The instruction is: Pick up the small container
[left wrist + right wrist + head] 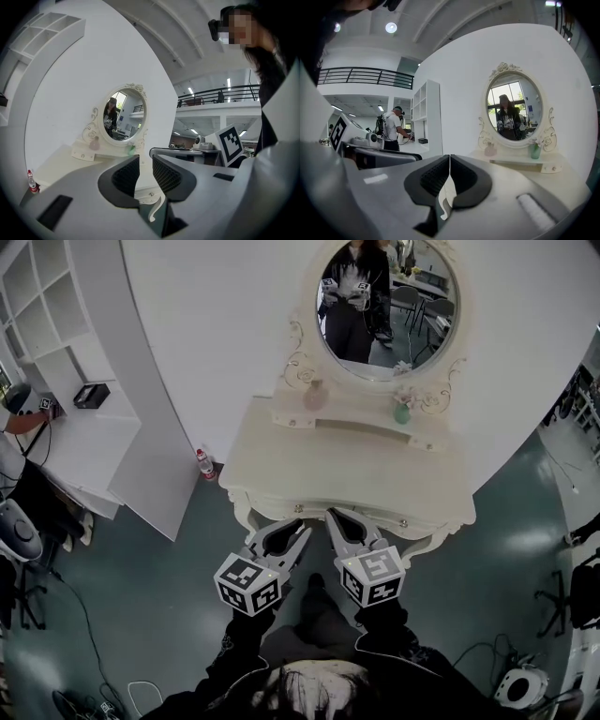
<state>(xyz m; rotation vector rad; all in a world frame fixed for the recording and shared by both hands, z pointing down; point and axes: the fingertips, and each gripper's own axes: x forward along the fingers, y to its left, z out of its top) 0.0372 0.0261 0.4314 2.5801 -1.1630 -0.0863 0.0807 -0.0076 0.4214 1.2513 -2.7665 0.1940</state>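
Two small containers stand on the little shelf under the oval mirror (387,306) of a cream dressing table (347,460): a pale pink bottle (315,395) on the left and a green vase (401,412) with flowers on the right. Both appear far off in the left gripper view, pink bottle (95,144) and green vase (131,149), and in the right gripper view, pink bottle (490,150) and green vase (535,151). My left gripper (303,528) and right gripper (331,515) hover side by side at the table's front edge, both shut with nothing between their jaws.
A white shelf unit (56,324) with a black box (91,395) stands at the left. A red-capped bottle (204,465) sits on the floor beside the table. A person (393,129) works at the shelf. Cables and chair bases lie on the floor around.
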